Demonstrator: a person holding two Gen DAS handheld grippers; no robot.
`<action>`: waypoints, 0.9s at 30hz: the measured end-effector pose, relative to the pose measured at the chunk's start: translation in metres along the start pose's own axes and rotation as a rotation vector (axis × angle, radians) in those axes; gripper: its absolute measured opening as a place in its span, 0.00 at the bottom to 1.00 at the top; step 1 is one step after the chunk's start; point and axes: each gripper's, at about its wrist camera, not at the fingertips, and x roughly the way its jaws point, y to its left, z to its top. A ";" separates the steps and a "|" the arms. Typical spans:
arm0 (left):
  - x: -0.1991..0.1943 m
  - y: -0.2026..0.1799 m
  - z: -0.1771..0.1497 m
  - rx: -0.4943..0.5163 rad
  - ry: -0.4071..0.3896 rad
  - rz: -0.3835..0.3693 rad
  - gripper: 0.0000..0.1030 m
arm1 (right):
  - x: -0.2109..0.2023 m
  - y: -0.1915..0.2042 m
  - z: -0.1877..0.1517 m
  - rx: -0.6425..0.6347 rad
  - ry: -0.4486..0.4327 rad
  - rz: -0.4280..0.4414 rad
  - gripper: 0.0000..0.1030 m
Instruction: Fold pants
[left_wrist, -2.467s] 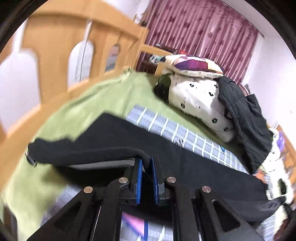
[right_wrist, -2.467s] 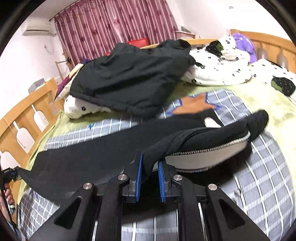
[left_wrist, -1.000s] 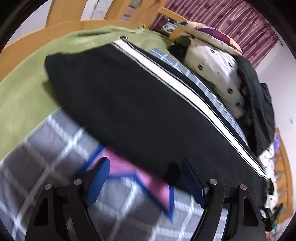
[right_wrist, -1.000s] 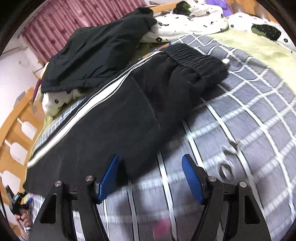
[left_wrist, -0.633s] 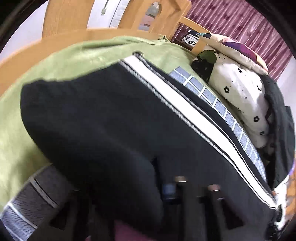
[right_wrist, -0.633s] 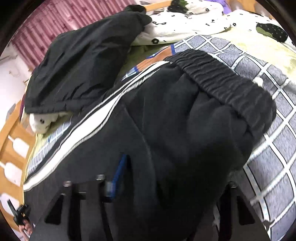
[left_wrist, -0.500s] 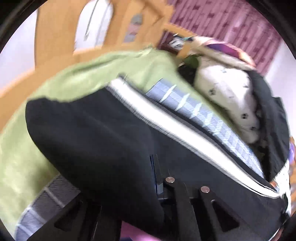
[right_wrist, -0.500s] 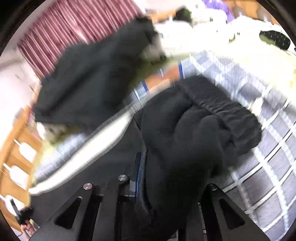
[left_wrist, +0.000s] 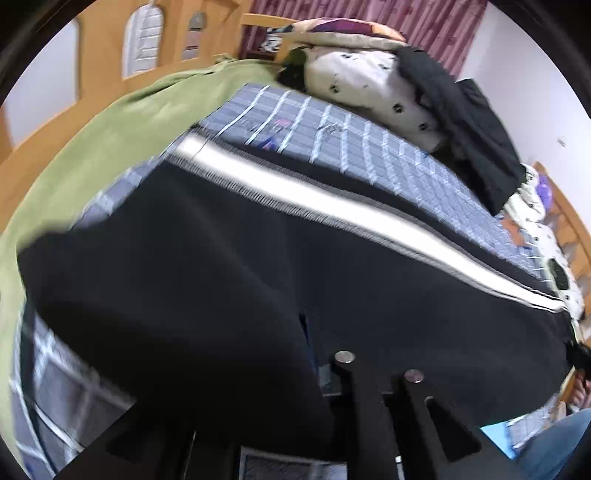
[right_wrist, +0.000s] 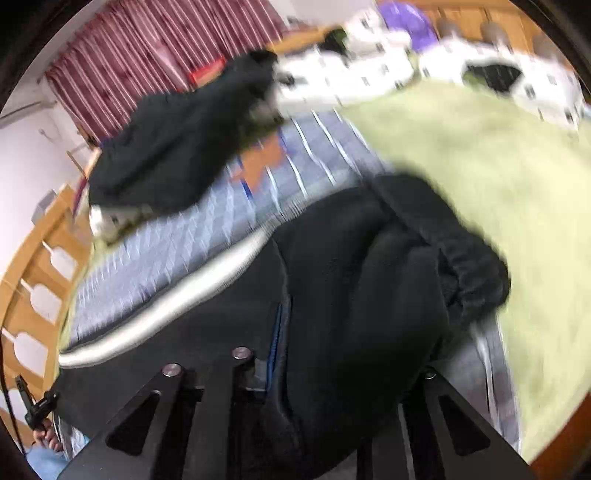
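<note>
The black pants (left_wrist: 229, 258) with a white side stripe (left_wrist: 332, 210) lie lengthwise on the bed. My left gripper (left_wrist: 304, 332) is shut on the leg end of the pants and lifts the near edge; cloth drapes over its left finger. My right gripper (right_wrist: 282, 332) is shut on the waistband end of the pants (right_wrist: 351, 277), and the elastic waistband (right_wrist: 469, 266) bunches to its right. The stripe also shows in the right wrist view (right_wrist: 177, 306). Both views are motion-blurred.
The bed has a blue-grey checked sheet (left_wrist: 332, 136) over a green blanket (left_wrist: 110, 136). A black jacket (left_wrist: 461, 114) lies on white spotted bedding (left_wrist: 362, 77) at the back. A wooden bed rail (left_wrist: 44, 140) runs along the left. The green blanket (right_wrist: 480, 166) fills the right.
Both grippers were open at the pants' near edge one second ago. They have closed on the cloth and lifted it.
</note>
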 end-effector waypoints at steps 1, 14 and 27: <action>0.003 0.006 -0.003 -0.036 0.003 -0.002 0.20 | 0.006 -0.008 -0.015 0.007 0.027 -0.025 0.28; -0.024 0.041 -0.023 -0.217 -0.082 0.055 0.70 | 0.012 -0.050 -0.012 0.255 -0.095 -0.070 0.69; -0.007 0.073 0.007 -0.291 -0.089 0.163 0.23 | -0.014 -0.024 0.031 0.043 -0.176 -0.152 0.53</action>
